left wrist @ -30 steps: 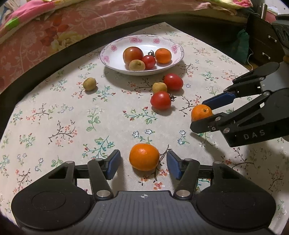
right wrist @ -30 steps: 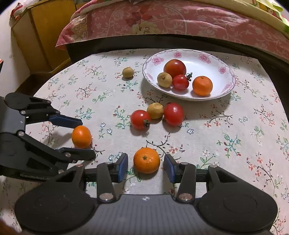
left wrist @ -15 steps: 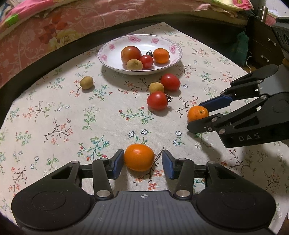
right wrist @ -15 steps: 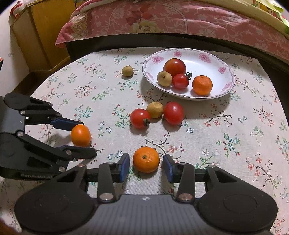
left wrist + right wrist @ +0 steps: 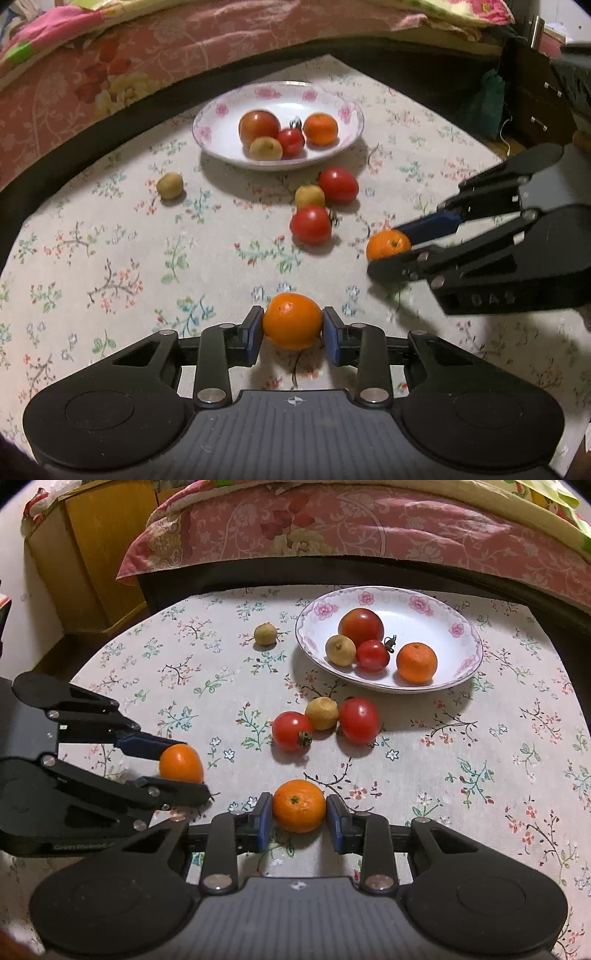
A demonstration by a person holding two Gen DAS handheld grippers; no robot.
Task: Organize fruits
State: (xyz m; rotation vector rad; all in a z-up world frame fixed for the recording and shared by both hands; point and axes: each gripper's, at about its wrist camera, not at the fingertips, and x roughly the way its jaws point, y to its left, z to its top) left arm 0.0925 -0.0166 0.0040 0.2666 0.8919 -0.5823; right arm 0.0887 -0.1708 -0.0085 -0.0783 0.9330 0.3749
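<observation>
My left gripper (image 5: 292, 334) is shut on an orange mandarin (image 5: 292, 321) low over the tablecloth. It also shows in the right wrist view (image 5: 181, 763). My right gripper (image 5: 299, 818) is shut on a second mandarin (image 5: 299, 805), seen at the right in the left wrist view (image 5: 388, 244). A white flowered plate (image 5: 461, 664) at the back holds a large tomato (image 5: 361, 626), a small tomato (image 5: 372, 655), a tan fruit (image 5: 340, 650) and a mandarin (image 5: 416, 662).
Two red tomatoes (image 5: 291, 731) (image 5: 359, 720) and a tan fruit (image 5: 322, 713) lie together mid-table. Another tan fruit (image 5: 265, 634) lies left of the plate. A bed with a pink cover (image 5: 369, 528) borders the far edge; a wooden cabinet (image 5: 92, 554) stands at the left.
Both grippers have closed from open onto their mandarins. The left gripper has also moved forward and to the left.
</observation>
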